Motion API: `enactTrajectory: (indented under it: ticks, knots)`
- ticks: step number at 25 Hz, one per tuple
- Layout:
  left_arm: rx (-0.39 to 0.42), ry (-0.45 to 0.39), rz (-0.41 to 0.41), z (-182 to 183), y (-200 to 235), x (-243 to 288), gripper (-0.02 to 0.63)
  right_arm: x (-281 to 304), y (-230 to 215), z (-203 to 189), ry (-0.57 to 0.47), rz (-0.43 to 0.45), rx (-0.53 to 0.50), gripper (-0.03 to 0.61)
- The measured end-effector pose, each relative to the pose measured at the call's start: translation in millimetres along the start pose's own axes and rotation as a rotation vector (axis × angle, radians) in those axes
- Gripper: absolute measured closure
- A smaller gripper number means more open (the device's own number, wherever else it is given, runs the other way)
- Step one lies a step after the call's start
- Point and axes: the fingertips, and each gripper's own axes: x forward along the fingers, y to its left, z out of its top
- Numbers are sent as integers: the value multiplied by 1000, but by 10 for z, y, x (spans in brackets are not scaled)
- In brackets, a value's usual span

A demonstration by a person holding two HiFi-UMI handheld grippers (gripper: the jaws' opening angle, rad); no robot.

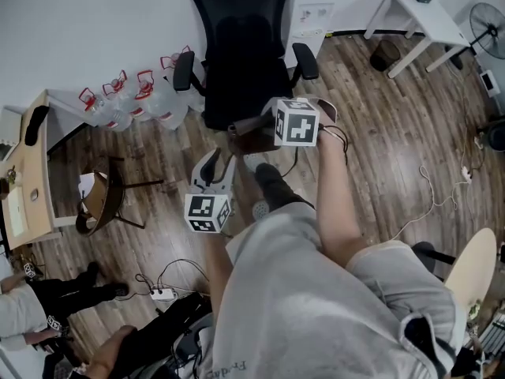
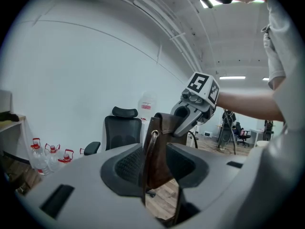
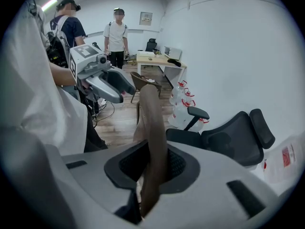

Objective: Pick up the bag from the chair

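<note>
A brown leather bag (image 1: 251, 135) hangs in the air just in front of the black office chair (image 1: 241, 46), clear of its seat. My left gripper (image 1: 226, 152) reaches up from below and is shut on the bag (image 2: 159, 151), whose strap and metal ring run between the jaws. My right gripper (image 1: 264, 129) comes in from the right, shut on a brown strap of the bag (image 3: 151, 137). The left gripper view shows the right gripper (image 2: 190, 111) clamped at the bag's top edge. The left gripper (image 3: 107, 85) appears beside the strap in the right gripper view.
Several water jugs with red handles (image 1: 130, 101) stand left of the chair by the wall. A wooden chair (image 1: 102, 200) and desk (image 1: 31, 172) are at left. A power strip with cables (image 1: 163, 294) lies on the floor. White table (image 1: 422, 14) at far right. Two people (image 3: 116, 30) stand behind.
</note>
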Motion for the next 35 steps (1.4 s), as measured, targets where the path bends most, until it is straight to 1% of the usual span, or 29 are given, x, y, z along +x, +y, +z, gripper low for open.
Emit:
enactTrajectory:
  ticks: [9,17,18,19,20,25,28,35]
  knots:
    - [-9,2,25,-64,23,-83,469,81,99,-25,0,27,-16,509]
    - [0,15,-5,-124,-78,-54,469,62,113,-53,-7,40,-14,509]
    - [11,15,-17,-114,-114,-46,496,54,118,-69,-10,40,-10,509]
    - [24,13,-30,-95,-154,-38,596,47,122,-93,-12,41,-5,509]
    - [34,8,-44,-71,-191,-30,604,45,128,-121,-12,43,1,509]
    - [37,-9,-86,-29,-261,-19,609,76,175,-204,-11,43,13,511]
    - [35,-8,-101,-41,-295,-1,609,73,217,-221,-32,51,23,511]
    - [34,-3,-112,-44,-299,106,609,93,189,-296,-41,50,29,512]
